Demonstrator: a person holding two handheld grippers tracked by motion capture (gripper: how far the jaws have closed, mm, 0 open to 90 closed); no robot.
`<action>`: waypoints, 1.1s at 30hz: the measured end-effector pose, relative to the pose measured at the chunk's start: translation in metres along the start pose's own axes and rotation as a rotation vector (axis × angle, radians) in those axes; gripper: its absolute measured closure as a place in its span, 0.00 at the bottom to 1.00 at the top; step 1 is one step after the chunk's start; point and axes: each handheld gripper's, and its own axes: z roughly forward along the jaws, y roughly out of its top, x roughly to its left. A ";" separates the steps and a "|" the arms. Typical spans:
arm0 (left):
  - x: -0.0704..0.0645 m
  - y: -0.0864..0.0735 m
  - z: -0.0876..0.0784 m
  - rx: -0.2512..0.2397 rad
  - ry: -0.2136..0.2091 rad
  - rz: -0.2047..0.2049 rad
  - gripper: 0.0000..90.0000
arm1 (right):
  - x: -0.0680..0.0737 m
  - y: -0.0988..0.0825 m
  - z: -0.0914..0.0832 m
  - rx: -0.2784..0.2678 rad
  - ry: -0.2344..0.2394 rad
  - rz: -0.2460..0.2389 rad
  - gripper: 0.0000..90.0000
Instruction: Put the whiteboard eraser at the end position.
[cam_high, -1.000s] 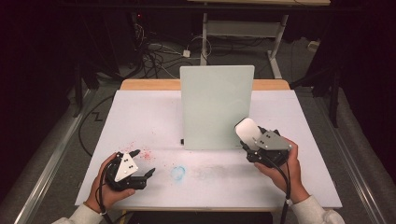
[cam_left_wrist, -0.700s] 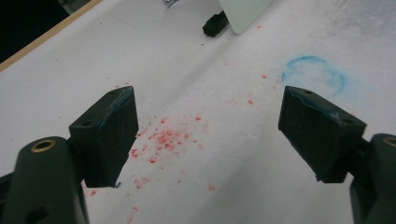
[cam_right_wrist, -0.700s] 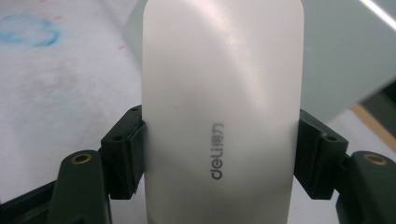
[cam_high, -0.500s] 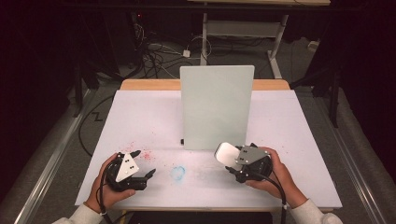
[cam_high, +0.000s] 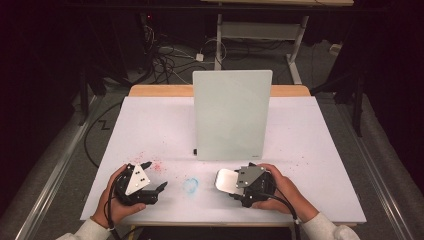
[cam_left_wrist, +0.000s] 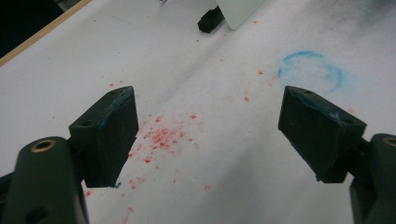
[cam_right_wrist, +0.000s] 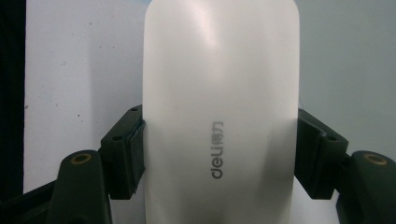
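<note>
Right gripper (cam_high: 235, 183) clamps the white eraser (cam_right_wrist: 219, 116) flat-side down, just at three o'clock of the blue ring (cam_high: 190, 185), likely to wipe it. Left gripper (cam_left_wrist: 205, 135) rests wide, empty.

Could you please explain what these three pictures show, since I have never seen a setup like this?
A person sits at a white table with a hand-held black two-jaw gripper in each hand.

The high view looks down from above the person. Each of the other two pictures comes from a camera riding on one gripper, looking along its jaws.

The left gripper is open and empty; its view shows scattered red specks and a faint blue ring mark on the table.

The right gripper is shut on a smooth white rounded plastic object printed "deli"; what it is I cannot tell.

A pale green upright rectangular board stands mid-table, with a small black block at its corner.
</note>
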 end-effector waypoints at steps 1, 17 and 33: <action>0.000 0.000 0.000 0.002 0.001 0.000 0.22 | 0.000 0.001 0.002 0.006 0.001 -0.006 0.34; 0.000 0.000 0.000 0.004 -0.002 0.000 0.22 | -0.002 0.001 0.011 -0.051 0.022 0.045 0.32; 0.001 0.001 0.004 -0.001 -0.009 -0.006 0.22 | -0.017 -0.017 -0.035 -0.194 -0.220 0.152 0.29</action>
